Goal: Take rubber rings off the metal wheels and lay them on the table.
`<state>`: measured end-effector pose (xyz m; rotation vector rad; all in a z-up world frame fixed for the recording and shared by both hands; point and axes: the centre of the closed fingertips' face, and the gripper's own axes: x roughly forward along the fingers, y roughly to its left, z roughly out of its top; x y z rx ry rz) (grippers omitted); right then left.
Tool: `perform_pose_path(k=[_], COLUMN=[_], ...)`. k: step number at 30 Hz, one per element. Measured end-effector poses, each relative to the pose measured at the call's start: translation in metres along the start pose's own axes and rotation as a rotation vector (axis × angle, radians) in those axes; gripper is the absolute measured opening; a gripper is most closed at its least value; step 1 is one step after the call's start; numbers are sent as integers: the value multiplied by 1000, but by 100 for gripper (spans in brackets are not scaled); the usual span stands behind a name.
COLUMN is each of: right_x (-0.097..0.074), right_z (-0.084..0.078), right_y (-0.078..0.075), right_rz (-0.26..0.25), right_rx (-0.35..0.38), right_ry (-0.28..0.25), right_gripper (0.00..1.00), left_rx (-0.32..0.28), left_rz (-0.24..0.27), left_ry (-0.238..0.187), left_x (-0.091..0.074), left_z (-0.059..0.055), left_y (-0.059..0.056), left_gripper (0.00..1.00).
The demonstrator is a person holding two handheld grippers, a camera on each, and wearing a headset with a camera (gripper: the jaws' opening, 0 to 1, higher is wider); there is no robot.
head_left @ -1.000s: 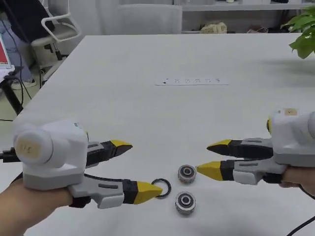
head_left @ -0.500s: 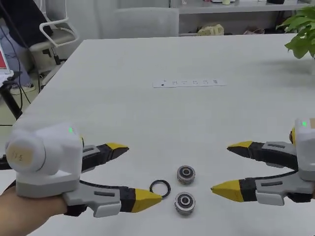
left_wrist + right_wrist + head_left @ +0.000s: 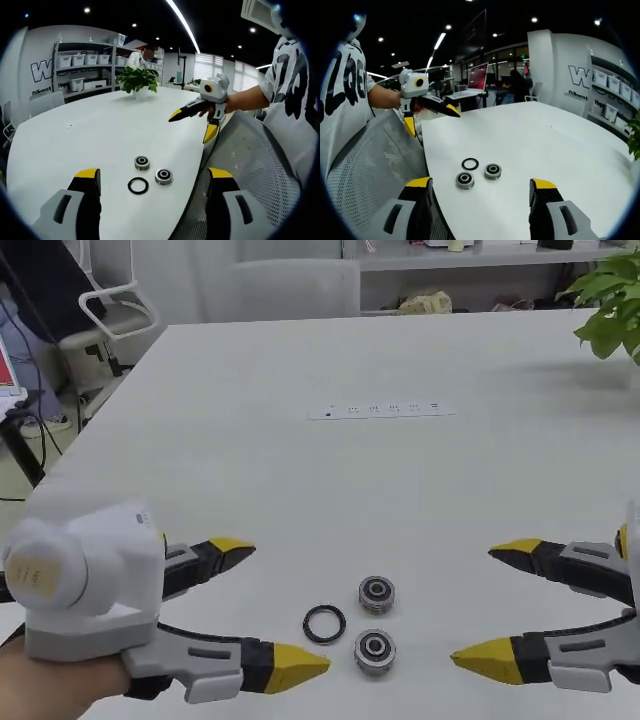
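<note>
Nearest to the person, the left gripper (image 3: 285,608) and the right gripper (image 3: 475,605) hover low over the front part of the white counter (image 3: 300,470), one on each side of the work. Both have their fingers (image 3: 295,665) spread wide and hold nothing. I judge this as a ready pose, open enough to come around a small part from two sides.

Between them, a little farther, one black rubber ring (image 3: 324,624) lies flat and free on the counter. Just beside it are the near wheel (image 3: 375,650) and the far wheel (image 3: 377,592), both of metal, lying flat, close together but apart. It seems this ring is already off. Whether the wheels carry other rings is too small to tell. Probably one gripper must pin a wheel while the other peels.

Farther, a thin white strip (image 3: 382,411) with small marks lies on the middle of the counter. Beyond the counter stand an office chair (image 3: 110,300) and a green plant (image 3: 610,310).
</note>
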<state>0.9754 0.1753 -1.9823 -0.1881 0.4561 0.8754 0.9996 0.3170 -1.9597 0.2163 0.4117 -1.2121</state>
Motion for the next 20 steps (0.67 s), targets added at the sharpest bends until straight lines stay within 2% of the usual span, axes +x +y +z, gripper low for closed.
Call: perform_pose_path(k=[6,20], right_x=[-5,-11], right_z=[-6,-10], right_y=[2,0], right_rz=[-12,-38], right_rx=[-24,-33], right_ry=[19,34], right_gripper=[82,86], left_rx=[17,28], left_rz=[7,23], left_ry=[19,18], left_x=[-5,-11], left_z=[-5,-5], left_y=[-3,-4], left_gripper=[89,91])
